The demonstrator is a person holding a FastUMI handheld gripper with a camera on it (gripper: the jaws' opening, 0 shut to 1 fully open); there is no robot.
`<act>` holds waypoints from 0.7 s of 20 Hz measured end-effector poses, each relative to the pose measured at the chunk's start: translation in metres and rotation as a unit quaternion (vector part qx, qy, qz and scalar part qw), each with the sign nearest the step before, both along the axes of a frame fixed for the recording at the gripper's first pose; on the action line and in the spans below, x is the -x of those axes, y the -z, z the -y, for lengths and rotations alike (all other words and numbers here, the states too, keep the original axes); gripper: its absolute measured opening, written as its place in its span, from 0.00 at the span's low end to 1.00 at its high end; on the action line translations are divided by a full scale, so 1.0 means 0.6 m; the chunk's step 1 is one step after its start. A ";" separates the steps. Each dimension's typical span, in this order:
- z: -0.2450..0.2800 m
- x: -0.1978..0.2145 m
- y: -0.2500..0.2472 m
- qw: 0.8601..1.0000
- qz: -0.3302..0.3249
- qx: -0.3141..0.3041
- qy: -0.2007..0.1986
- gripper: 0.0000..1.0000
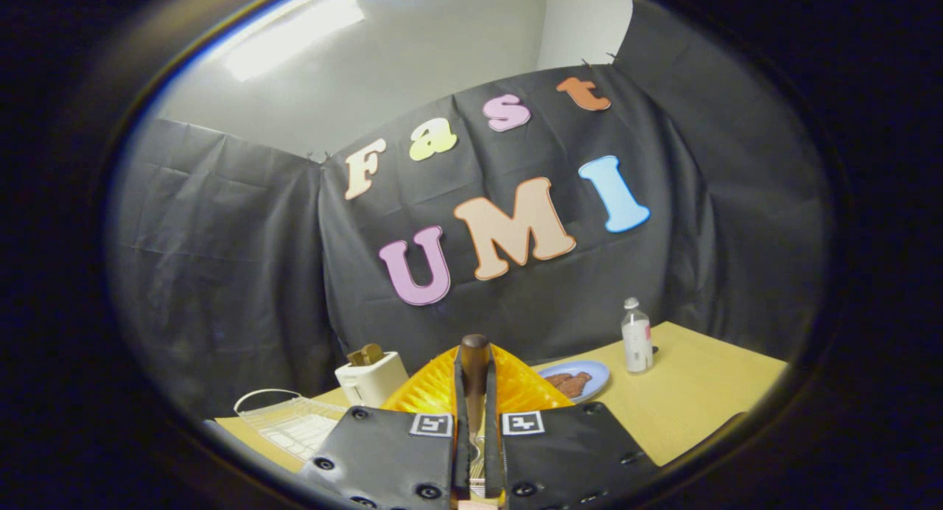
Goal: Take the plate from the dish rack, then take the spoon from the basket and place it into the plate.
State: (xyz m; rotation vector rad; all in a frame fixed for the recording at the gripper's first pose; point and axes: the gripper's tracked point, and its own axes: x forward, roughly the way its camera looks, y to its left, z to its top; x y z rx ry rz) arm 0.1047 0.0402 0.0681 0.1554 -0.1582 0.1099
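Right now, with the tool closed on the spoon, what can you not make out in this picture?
- Spoon: its bowl end is hidden between the fingers of the tool, gripper view.
- Orange basket: its inside and lower part are hidden behind the tool.
- Dish rack: cut off by the view's edge and the tool; its contents cannot be told.
- Food on the blue plate: too small to identify.

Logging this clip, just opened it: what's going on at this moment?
The handheld claw is shut on a spoon, its brown handle sticking up between the fingers. Just beyond sits the orange basket. Further on the table are a blue plate with some brown food, a toaster, a white rack and a bottle.
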 end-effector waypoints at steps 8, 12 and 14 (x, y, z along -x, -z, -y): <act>-0.005 0.112 0.083 0.999 -0.027 -0.027 -0.012 0.10; 0.000 0.142 0.143 0.997 -0.052 -0.059 -0.021 0.10; 0.002 0.151 0.166 0.995 -0.061 -0.079 -0.027 0.10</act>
